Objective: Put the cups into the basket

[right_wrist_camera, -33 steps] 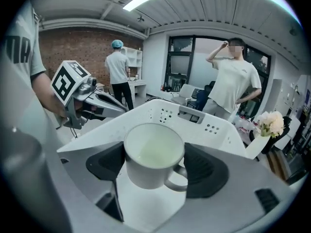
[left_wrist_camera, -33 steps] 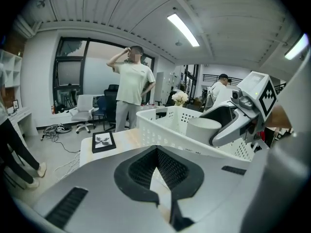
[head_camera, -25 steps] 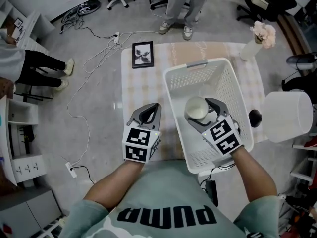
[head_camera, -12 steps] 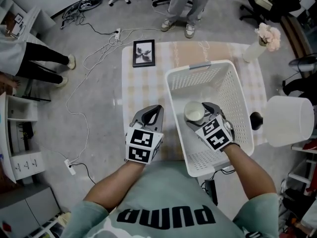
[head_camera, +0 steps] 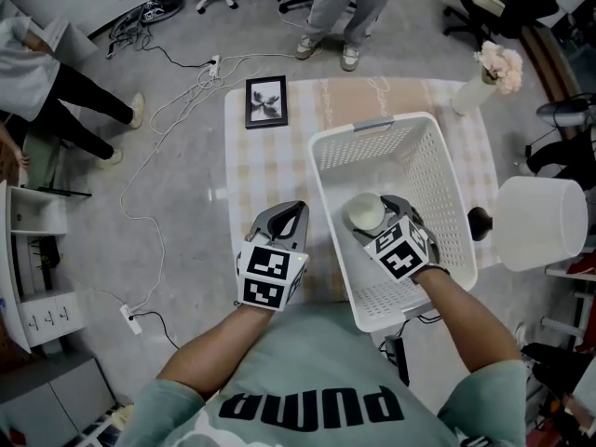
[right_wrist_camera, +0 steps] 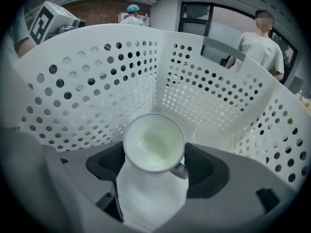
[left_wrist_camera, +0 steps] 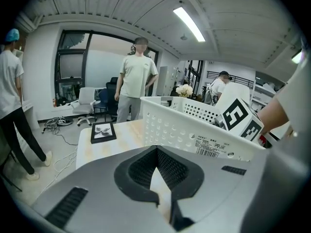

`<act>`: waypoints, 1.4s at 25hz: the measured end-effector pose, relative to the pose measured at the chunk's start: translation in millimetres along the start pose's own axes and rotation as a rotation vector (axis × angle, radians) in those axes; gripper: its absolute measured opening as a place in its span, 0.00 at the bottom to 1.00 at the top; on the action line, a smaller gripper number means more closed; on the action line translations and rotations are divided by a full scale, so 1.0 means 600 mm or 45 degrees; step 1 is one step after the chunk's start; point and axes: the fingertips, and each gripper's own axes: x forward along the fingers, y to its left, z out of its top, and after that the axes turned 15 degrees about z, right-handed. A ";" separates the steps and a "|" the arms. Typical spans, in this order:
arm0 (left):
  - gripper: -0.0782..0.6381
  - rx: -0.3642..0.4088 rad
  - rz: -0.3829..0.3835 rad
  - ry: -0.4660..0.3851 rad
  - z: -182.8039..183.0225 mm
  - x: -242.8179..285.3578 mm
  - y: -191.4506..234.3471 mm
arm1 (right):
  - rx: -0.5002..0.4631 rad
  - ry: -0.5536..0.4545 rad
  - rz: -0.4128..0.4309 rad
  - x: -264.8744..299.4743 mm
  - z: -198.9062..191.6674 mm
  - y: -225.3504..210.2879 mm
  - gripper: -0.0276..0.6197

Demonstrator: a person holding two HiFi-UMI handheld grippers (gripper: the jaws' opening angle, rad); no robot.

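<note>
A white perforated basket (head_camera: 323,175) stands on the right half of the table. My right gripper (head_camera: 377,220) is inside it, near its front end, shut on a white cup (head_camera: 365,212) that points mouth forward. In the right gripper view the cup (right_wrist_camera: 153,143) sits between the dark pads, above the basket's floor, with the basket wall (right_wrist_camera: 87,91) all round. My left gripper (head_camera: 291,214) hangs over the table just left of the basket, shut, with nothing in it. In the left gripper view the basket wall (left_wrist_camera: 184,129) is close on the right.
The checked tablecloth (head_camera: 270,170) shows left of the basket. A black picture frame (head_camera: 266,101) lies at the table's far left corner, a white vase with flowers (head_camera: 491,71) at the far right. A white lampshade (head_camera: 543,222) stands right of the basket. People and cables are beyond.
My right gripper has sunk a little lower and leftward inside the basket with the cup in it. The left gripper has barely moved.
</note>
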 end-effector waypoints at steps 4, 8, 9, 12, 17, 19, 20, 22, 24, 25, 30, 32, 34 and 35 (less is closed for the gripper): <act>0.11 0.005 -0.020 -0.001 0.001 -0.005 -0.003 | -0.013 0.024 -0.003 0.001 -0.001 0.005 0.62; 0.11 0.021 -0.035 -0.009 0.004 -0.009 -0.005 | 0.012 0.028 0.031 -0.001 -0.004 0.013 0.62; 0.11 0.023 -0.040 -0.010 0.004 -0.009 -0.004 | 0.017 0.030 0.035 -0.001 -0.003 0.014 0.62; 0.11 0.020 -0.057 -0.013 0.005 -0.013 -0.006 | 0.028 0.038 0.035 -0.005 -0.002 0.017 0.62; 0.11 0.031 -0.074 -0.033 0.010 -0.021 -0.006 | 0.028 0.012 -0.011 -0.037 0.006 0.017 0.62; 0.11 0.035 -0.085 -0.042 0.014 -0.025 -0.007 | 0.038 -0.023 -0.042 -0.058 0.016 0.015 0.62; 0.11 0.040 -0.092 -0.048 0.016 -0.028 -0.008 | 0.048 -0.050 -0.061 -0.071 0.023 0.013 0.62; 0.11 0.051 -0.106 -0.065 0.021 -0.034 -0.010 | 0.076 -0.117 -0.103 -0.103 0.042 0.014 0.62; 0.11 0.062 -0.121 -0.085 0.028 -0.042 -0.014 | 0.099 -0.195 -0.154 -0.138 0.063 0.016 0.62; 0.11 0.067 -0.128 -0.095 0.031 -0.046 -0.015 | 0.108 -0.238 -0.183 -0.156 0.072 0.018 0.62; 0.11 0.084 -0.160 -0.140 0.044 -0.072 -0.016 | 0.186 -0.462 -0.272 -0.226 0.108 0.050 0.61; 0.11 0.086 -0.175 -0.158 0.049 -0.084 -0.015 | 0.218 -0.537 -0.303 -0.246 0.118 0.070 0.61; 0.11 0.093 -0.190 -0.179 0.052 -0.097 -0.013 | 0.237 -0.591 -0.338 -0.260 0.121 0.091 0.61; 0.11 0.099 -0.196 -0.190 0.053 -0.103 -0.012 | 0.245 -0.612 -0.356 -0.265 0.122 0.102 0.61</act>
